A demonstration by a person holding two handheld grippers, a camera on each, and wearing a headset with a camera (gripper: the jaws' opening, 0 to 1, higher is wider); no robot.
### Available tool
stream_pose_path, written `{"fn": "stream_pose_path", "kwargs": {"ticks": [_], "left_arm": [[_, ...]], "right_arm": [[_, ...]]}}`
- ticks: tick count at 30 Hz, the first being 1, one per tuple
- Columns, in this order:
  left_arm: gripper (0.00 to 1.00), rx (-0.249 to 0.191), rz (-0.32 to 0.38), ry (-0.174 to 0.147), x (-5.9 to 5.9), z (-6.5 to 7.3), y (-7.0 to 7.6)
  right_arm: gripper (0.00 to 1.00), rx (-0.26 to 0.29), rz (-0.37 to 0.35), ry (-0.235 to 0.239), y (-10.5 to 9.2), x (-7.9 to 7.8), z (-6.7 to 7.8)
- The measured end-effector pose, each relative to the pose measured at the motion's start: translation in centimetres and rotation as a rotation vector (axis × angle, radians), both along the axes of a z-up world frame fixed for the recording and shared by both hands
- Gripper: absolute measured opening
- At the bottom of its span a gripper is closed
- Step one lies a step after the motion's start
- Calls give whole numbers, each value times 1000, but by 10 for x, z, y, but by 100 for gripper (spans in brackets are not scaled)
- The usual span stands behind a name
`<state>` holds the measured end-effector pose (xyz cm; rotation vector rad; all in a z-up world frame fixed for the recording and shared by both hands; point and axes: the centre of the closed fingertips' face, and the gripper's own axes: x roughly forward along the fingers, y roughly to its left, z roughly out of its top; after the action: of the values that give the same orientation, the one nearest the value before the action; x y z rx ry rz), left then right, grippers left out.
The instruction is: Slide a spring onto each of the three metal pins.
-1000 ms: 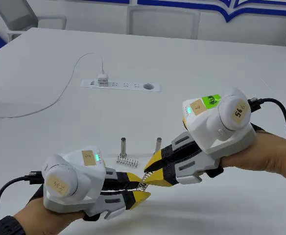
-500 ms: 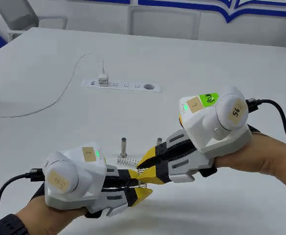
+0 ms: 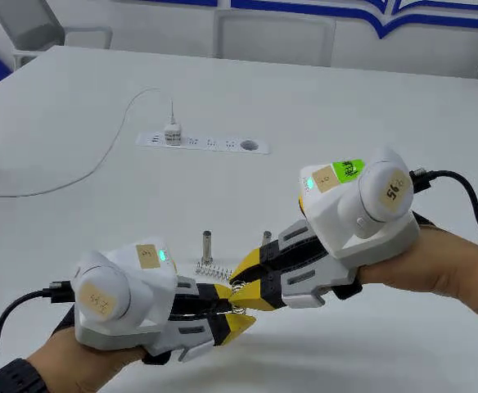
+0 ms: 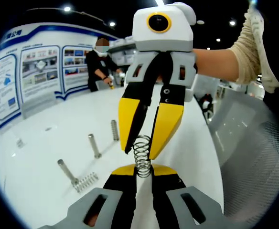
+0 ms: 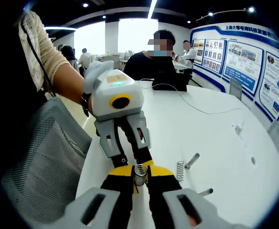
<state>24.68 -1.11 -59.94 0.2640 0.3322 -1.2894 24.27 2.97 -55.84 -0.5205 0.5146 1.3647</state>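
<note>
You had one white table [image 3: 75, 106] under everything, and one white power strip [image 3: 202, 142] lay far back on it, well apart from the work, with a single white plug [image 3: 172, 131] seated in it.

You held two grippers tip to tip above the near part of the table. Your left claw [image 4: 137, 171] was pinched on the lower end of a spring [image 4: 142, 152], and your right claw [image 5: 139, 172] pressed against the sides of its upper end, so both were clamped on it.

In the left gripper view three metal pins stood on the table: a near pin [image 4: 66, 170], a middle pin [image 4: 94, 145] and a far pin [image 4: 114, 130]. The first two were bare, smooth, grey rods. The far one looked ribbed, too small to tell why.

You had two clear springs. The held one was a short, bright, open coil off the table. A second spring [image 4: 85, 181] lay on its side just beside the near pin's foot.
</note>
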Motion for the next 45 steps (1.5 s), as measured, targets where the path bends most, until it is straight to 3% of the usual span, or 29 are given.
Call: {"fn": "stream_pose_path", "kwargs": {"ticks": [12,31,45], "left_arm": [[12,3,12,-12,1,0,0],[29,-20,63,5,8,1,10],[39,-30,132,9,20,1,25]], "right_arm": [[11,6,-23,6,-1,2,0],[11,22,-73,-3,-9,13,7],[11,35,-116,-16,-18,24,12]]}}
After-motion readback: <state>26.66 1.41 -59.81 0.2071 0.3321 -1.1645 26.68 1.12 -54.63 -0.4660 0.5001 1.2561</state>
